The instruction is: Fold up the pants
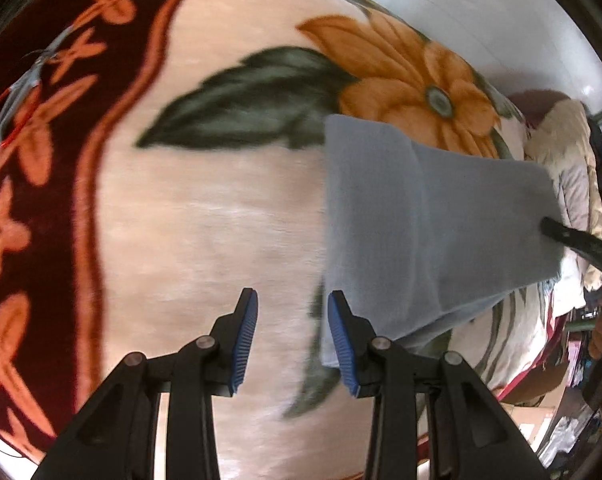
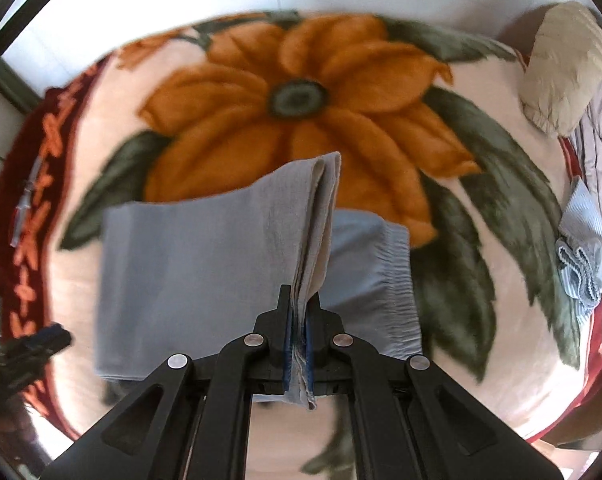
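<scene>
We found no readable writing or brand. Our right gripper [image 2: 299, 334] was clamped on a stacked edge of the light blue pants [image 2: 189, 248], lifting that part above the floral blanket [image 2: 501, 208], the elastic waistband lying to the right. Our left gripper [image 1: 292, 340] hung with its 2 fingers apart, holding nothing, just left of the pants [image 1: 441, 216].

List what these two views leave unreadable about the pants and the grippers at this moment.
- Pants, right wrist view: near hem hidden behind the right gripper; layer count in the pinched edge too fine to count.
- Pants, left wrist view: far end covered by the lifted fold; waistband not visible.
- Right gripper, left wrist view: only a dark blurred tip at the edge.
- Left gripper: open, holding nothing.
- Blanket: smeared.
</scene>
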`<state>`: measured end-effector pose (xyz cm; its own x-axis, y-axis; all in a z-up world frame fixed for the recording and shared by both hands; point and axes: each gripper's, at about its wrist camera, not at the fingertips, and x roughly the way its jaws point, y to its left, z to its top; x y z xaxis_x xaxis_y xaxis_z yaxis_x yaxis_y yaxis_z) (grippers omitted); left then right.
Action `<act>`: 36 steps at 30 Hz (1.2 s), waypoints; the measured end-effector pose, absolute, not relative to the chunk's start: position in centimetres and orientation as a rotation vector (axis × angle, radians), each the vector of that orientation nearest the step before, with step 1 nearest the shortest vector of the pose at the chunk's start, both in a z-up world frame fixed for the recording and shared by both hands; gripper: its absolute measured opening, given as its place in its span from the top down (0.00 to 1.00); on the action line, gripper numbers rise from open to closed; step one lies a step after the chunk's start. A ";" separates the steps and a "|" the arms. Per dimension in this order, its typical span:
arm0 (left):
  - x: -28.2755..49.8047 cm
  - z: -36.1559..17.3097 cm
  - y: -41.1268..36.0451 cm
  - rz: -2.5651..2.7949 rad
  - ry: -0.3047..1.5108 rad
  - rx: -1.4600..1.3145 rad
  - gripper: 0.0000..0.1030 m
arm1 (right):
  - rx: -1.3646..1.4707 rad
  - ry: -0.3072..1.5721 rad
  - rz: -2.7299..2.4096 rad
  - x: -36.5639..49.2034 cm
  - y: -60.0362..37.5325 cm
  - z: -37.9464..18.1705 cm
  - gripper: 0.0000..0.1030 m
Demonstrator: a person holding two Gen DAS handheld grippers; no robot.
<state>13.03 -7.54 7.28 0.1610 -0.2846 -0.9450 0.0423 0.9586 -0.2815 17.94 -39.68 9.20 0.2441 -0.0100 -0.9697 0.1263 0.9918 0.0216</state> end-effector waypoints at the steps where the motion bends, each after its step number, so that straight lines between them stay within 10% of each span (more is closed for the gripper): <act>1: 13.1 7.1 -8.1 -0.244 1.393 -0.198 0.63 | 0.094 1.332 -0.098 18.0 -39.9 8.4 0.95; 36: 19.1 2.4 -17.5 -0.425 1.398 -0.009 0.63 | 0.126 1.399 -0.070 13.4 -41.1 2.1 0.84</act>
<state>19.13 -17.46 2.45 0.1096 -0.2940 -0.9495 0.2839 0.9247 -0.2536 13.42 -41.10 2.14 0.1708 0.0254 -0.9850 0.1233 0.9913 0.0469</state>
